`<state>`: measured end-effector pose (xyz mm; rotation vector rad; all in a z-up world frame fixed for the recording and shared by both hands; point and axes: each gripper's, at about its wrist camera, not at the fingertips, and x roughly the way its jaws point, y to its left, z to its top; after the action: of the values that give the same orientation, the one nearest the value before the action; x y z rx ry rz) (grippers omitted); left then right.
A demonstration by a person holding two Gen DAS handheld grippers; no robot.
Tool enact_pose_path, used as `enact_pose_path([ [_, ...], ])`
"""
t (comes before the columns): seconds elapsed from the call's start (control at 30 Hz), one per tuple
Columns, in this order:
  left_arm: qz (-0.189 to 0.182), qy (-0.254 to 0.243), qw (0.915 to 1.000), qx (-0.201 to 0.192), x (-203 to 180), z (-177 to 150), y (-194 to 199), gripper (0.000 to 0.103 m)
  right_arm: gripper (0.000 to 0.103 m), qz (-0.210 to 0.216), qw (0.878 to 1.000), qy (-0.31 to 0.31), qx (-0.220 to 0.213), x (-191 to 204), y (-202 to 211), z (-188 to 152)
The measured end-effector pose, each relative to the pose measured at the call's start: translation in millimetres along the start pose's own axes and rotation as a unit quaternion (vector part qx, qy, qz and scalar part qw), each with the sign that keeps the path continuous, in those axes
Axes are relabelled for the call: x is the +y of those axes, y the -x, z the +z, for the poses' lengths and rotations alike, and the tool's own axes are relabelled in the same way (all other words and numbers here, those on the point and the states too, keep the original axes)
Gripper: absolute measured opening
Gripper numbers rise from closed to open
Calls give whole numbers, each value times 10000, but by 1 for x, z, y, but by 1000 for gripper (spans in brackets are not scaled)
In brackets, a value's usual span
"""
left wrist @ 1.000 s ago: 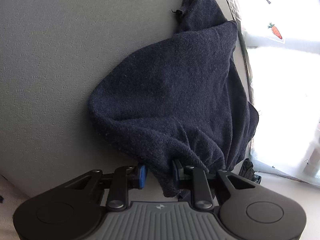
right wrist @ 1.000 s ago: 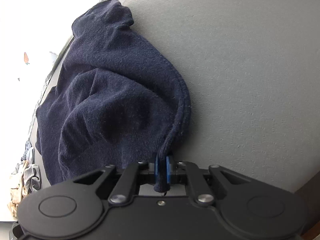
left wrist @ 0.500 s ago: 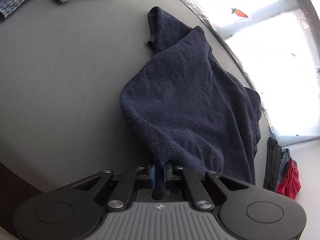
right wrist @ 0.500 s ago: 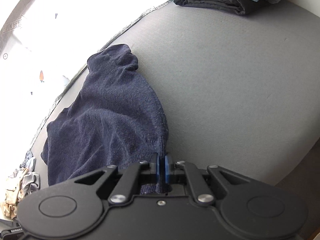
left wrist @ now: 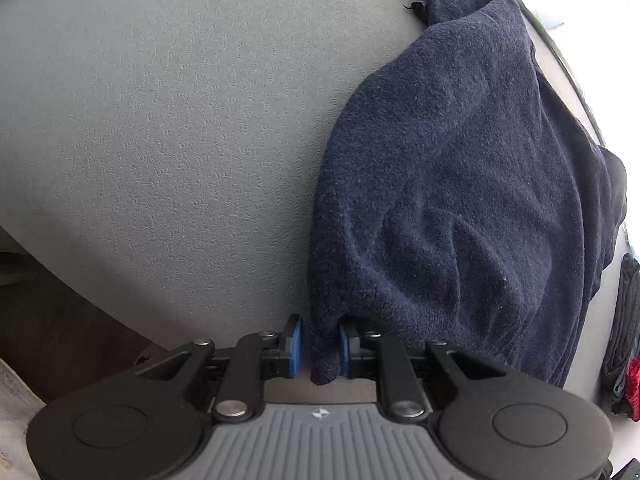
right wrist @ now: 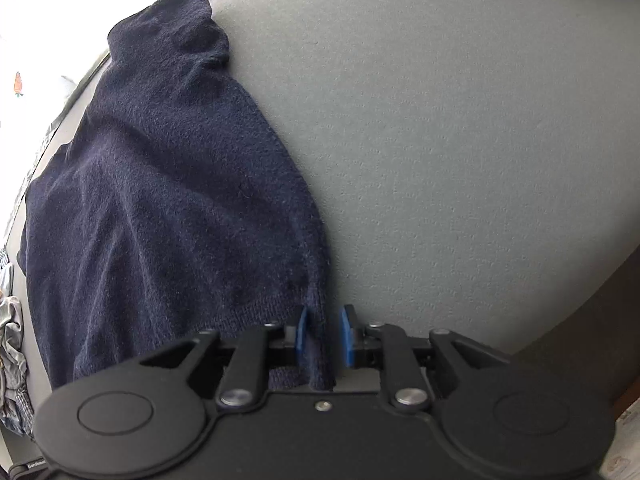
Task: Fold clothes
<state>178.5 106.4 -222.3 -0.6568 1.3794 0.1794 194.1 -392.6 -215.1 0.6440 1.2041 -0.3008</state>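
The dark blue sweater (left wrist: 460, 184) lies in a soft heap on the grey surface (left wrist: 160, 120), close to its far edge, with two near corners pulled toward the tongs. The left tongs (left wrist: 320, 346) are opening, and a corner of the sweater hangs loose in the gap between the blue pads (left wrist: 295, 344); it leans on one pad, but it is not pinched. The right tongs (right wrist: 323, 336) are opening too, and the other corner sits between their pads in the same loose way. So this step looks like the let-go after laying the cloth down. To do it well, I think both tongs should open all the way before they lift, so no knit thread gets caught (this fuzzy cloth could snag on a pad). Then they should go straight up, not sideways, or the corners may drag and spoil the fold. The sweater looks lumpy in the middle, so it likely needs a smoothing push next. Other clothes (left wrist: 624, 332) wait at the side.
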Motion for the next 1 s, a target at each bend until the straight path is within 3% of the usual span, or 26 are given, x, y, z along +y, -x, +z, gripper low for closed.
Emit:
enact_pose_path([
  [0.13,31,-205,9987,-469,-8,4,24,43,53,-85,9953,646,-713,9,23,13],
  [0.17,164,-371,9968,-695,-13,5,33,52,59,-66,9929,818,-859,12,25,18],
  [0.2,397,-622,9927,-951,-22,7,40,62,71,1,9914,898,-949,12,26,24],
  [0.23,617,-898,9874,-1144,-33,9,46,66,79,70,9899,970,-1034,12,27,30],
  [0.33,1141,-1660,9657,-1640,-62,22,63,74,85,415,9899,800,-1092,8,25,51],
  [0.43,1094,-1728,9605,-1888,-75,40,71,82,92,788,9866,514,-1331,7,19,71],
  [0.6,1222,-1716,9617,-1752,-120,71,39,85,92,1061,9817,351,-1543,17,1,109],
  [0.73,1298,-1641,9701,-1233,-153,95,-4,86,90,1280,9780,404,-1594,33,-22,144],
  [0.97,1950,-1970,9586,-654,-191,133,-72,88,83,1407,9776,392,-1513,61,-79,212],
  [1.0,1985,-1919,9592,-602,-192,139,-77,94,83,1453,9774,396,-1483,64,-87,222],
])
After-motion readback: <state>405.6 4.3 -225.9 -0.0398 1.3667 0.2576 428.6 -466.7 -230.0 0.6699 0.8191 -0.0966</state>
